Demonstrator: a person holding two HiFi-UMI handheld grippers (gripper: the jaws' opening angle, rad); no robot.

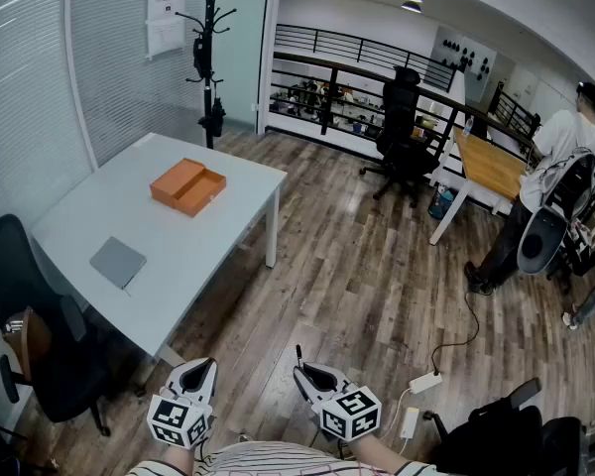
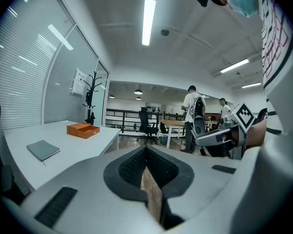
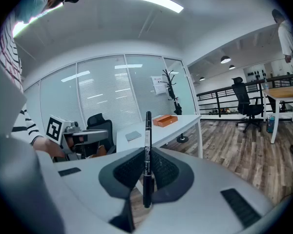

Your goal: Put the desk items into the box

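Pinching a slim black pen (image 3: 147, 145) upright, the right gripper (image 1: 311, 374) should reach over the open orange box (image 1: 187, 186) before releasing; the left gripper (image 1: 200, 372) is closed, empty.

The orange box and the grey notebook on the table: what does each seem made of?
Orange box: probably matte cardboard; flat colour, thin straight walls. Grey notebook: matte cover, card or cloth; no shine, too small to settle.

The orange box's (image 1: 199, 194) inside (seen from well away) shows too small to tell.
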